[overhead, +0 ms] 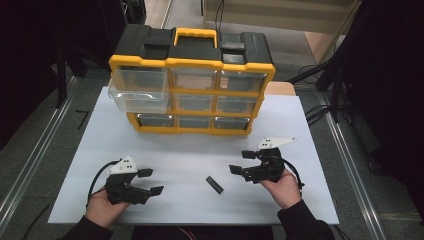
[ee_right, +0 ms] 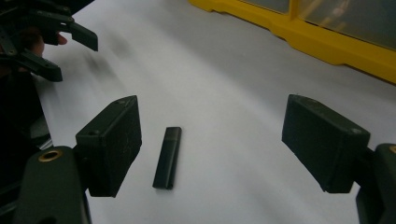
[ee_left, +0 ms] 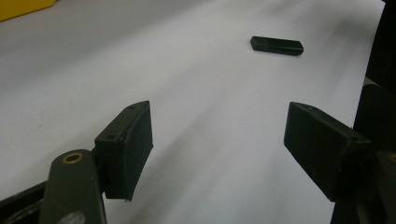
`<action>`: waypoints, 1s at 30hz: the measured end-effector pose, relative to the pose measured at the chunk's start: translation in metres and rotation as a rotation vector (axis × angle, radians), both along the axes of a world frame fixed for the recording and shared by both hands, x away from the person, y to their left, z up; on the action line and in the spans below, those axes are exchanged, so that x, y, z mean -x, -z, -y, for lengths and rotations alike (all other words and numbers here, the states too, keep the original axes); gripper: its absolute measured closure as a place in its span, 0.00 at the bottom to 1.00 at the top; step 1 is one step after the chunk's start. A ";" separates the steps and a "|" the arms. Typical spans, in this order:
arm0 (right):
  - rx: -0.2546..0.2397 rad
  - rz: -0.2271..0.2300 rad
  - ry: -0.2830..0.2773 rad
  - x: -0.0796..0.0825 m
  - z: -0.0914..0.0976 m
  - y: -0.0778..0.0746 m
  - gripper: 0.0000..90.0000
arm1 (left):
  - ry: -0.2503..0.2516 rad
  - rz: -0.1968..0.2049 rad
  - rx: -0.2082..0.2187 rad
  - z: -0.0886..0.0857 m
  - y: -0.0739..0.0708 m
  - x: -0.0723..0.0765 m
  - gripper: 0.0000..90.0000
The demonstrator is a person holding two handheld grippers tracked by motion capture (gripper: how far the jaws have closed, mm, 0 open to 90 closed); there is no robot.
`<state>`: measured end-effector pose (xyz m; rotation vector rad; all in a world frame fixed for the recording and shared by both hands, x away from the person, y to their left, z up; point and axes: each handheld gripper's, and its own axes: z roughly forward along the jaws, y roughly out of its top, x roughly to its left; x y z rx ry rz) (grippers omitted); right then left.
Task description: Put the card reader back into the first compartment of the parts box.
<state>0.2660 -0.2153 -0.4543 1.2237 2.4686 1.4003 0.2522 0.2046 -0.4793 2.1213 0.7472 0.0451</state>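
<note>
A small flat black bar (overhead: 214, 184) lies on the white table top (overhead: 190, 150), between my two hands. In the left gripper view the bar (ee_left: 276, 45) rests far off at the upper right; in the right gripper view the bar (ee_right: 168, 157) lies on the sheet just beyond the left jaw. My left gripper (overhead: 151, 182) (ee_left: 218, 149) is open with nothing between its jaws. My right gripper (overhead: 241, 162) (ee_right: 212, 140) is open too, held above and to the right of the bar, empty. The left gripper (ee_right: 70, 46) also shows far off in the right gripper view.
A yellow and black drawer organizer (overhead: 192, 80) (ee_right: 336, 32) stands at the back of the table. Its top-left clear drawer (overhead: 137, 90) is pulled out toward me. Metal rails (overhead: 30, 160) run along both sides of the table.
</note>
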 end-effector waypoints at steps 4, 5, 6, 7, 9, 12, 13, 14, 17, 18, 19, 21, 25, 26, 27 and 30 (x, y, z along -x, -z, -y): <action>0.008 -0.003 -0.010 -0.004 -0.008 -0.003 0.20 | 0.001 -0.001 0.001 0.000 0.000 0.000 0.28; 0.005 -0.007 -0.010 -0.005 -0.010 -0.004 0.20 | 0.001 0.000 0.000 0.000 0.000 0.000 0.28; 0.006 -0.004 -0.011 -0.006 -0.011 -0.004 0.20 | 0.003 -0.001 0.001 0.000 0.000 0.000 0.28; 0.004 -0.006 -0.012 -0.007 -0.013 -0.005 0.20 | 0.006 -0.002 -0.001 0.000 0.000 0.000 0.28; 0.003 -0.007 -0.017 -0.009 -0.016 -0.006 0.20 | 0.006 -0.003 0.001 0.001 0.000 0.000 0.28; 0.010 -0.006 -0.020 -0.011 -0.023 -0.008 0.20 | 0.006 -0.004 0.001 0.001 0.000 0.000 0.28; 0.015 -0.004 -0.022 -0.012 -0.025 -0.008 0.20 | 0.005 -0.004 0.001 0.001 0.000 0.000 0.28; 0.025 0.000 -0.023 -0.012 -0.027 -0.008 0.20 | 0.005 -0.004 0.001 0.001 0.000 0.000 0.28; 0.025 0.006 -0.023 -0.014 -0.033 -0.009 0.20 | 0.006 -0.007 -0.001 0.001 0.000 0.000 0.28; 0.027 0.008 -0.023 -0.014 -0.034 -0.009 0.20 | 0.006 -0.008 -0.001 0.001 0.001 0.000 0.28; 0.027 0.008 -0.018 -0.015 -0.036 -0.009 0.20 | 0.006 -0.008 -0.001 0.001 0.001 0.000 0.28; 0.026 0.007 -0.016 -0.016 -0.039 -0.008 0.20 | 0.007 -0.008 -0.002 0.001 0.001 0.000 0.28; 0.030 0.002 -0.022 -0.017 -0.043 -0.007 0.20 | 0.007 -0.008 -0.002 0.001 0.001 0.000 0.28; 0.034 0.001 -0.025 -0.018 -0.044 -0.006 0.21 | 0.007 -0.008 -0.002 0.001 0.001 0.000 0.28; 0.043 -0.002 -0.022 -0.018 -0.046 -0.006 0.21 | 0.007 -0.008 0.000 0.001 0.000 0.000 0.28; 0.050 -0.011 -0.025 -0.017 -0.049 -0.002 0.21 | 0.008 -0.006 -0.001 0.001 0.000 0.000 0.28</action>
